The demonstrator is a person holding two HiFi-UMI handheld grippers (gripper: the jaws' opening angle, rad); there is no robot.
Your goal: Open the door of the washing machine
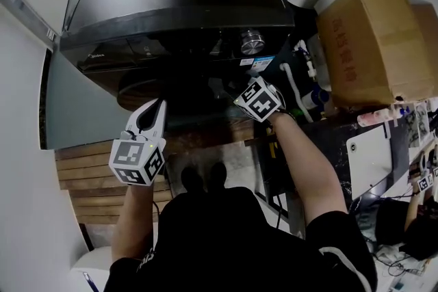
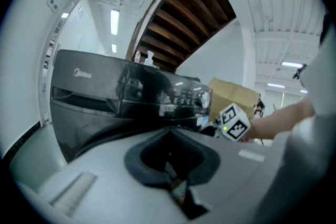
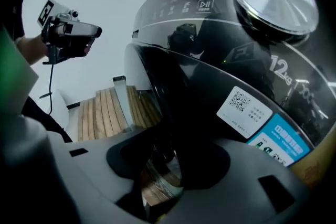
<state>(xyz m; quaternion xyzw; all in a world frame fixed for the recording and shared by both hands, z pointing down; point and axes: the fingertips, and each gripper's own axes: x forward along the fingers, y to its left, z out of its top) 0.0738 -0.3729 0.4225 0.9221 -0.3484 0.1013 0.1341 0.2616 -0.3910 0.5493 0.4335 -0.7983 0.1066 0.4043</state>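
The dark washing machine (image 1: 178, 3) stands in front of me, with a silver knob (image 1: 252, 42) on its control panel. Its round door (image 3: 173, 113) curves down under that panel. My right gripper (image 1: 226, 91) reaches in at the door's right side. In the right gripper view its jaws (image 3: 163, 176) stand apart with the door's dark edge between them, and I see no pad pressing on it. My left gripper (image 1: 156, 106) hangs back from the machine at the lower left, shut and empty; the left gripper view shows its jaws (image 2: 176, 186) together.
A cardboard box (image 1: 380, 37) stands to the right of the machine, with a white hose (image 1: 293, 89) and clutter between them. Wooden slats (image 1: 96, 171) cover the floor by my feet (image 1: 205, 178). A white wall (image 1: 20, 147) runs along the left.
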